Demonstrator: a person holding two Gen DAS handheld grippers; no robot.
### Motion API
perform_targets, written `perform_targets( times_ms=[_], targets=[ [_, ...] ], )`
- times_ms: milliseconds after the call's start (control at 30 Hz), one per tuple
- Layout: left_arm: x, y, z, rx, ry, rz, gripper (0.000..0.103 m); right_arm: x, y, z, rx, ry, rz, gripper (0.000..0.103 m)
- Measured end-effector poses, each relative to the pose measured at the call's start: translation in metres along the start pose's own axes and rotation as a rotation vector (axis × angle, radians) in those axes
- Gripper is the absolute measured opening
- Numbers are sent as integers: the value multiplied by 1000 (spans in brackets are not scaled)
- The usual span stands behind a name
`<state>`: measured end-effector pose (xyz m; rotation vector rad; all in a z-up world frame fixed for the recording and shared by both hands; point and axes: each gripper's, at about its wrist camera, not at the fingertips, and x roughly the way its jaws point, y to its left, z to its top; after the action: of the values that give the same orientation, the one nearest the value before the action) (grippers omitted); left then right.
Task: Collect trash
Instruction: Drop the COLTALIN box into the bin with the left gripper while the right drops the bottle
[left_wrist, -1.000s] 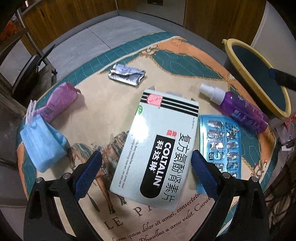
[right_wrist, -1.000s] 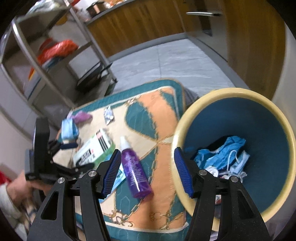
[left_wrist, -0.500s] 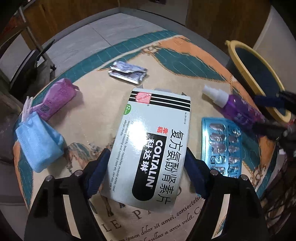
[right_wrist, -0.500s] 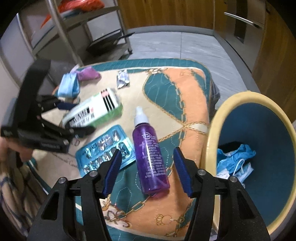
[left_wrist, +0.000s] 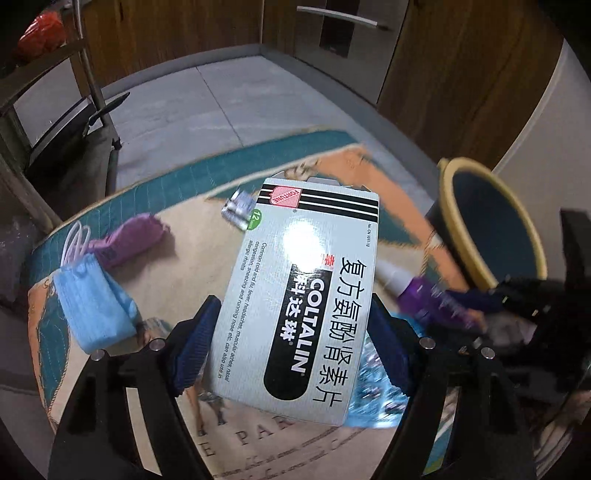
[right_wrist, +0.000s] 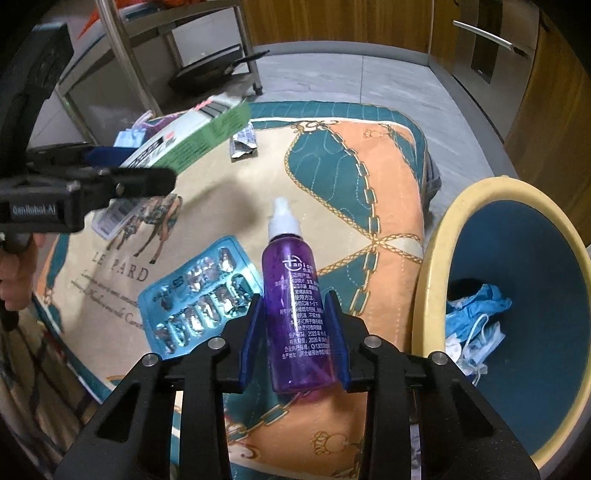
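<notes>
A soft pleated blue mask (left_wrist: 94, 301) lies at the left of the quilted cloth (right_wrist: 343, 173). The left gripper (left_wrist: 291, 338) clamps a glossy cardboard medicine box (left_wrist: 303, 295), raised off the cloth and hiding part of the foil blister pack (right_wrist: 201, 295). The right gripper (right_wrist: 295, 339) pinches a translucent purple spray bottle (right_wrist: 297, 306) lying on the cloth. Rightmost, a yellow-rimmed bin (right_wrist: 436, 258) holds crumpled masks, its far side cut off.

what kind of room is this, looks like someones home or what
Probably a home kitchen or the room next to it: wooden cabinet doors, a frying pan on a metal shelf rack, and a tiled floor beyond the quilted table cover.
</notes>
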<state>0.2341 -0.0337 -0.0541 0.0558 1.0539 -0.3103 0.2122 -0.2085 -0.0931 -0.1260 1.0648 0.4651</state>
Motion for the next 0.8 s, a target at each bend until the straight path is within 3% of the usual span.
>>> perform_targets(
  times_ms=[400,800],
  targets=[
    [-12,-18,17,-22,-53,-23,77,-44,-22,2,101,-116,39,34],
    [-12,-68,37,30,-82,-108,77,-95,-66,-8,250,-250,-14,34]
  ],
)
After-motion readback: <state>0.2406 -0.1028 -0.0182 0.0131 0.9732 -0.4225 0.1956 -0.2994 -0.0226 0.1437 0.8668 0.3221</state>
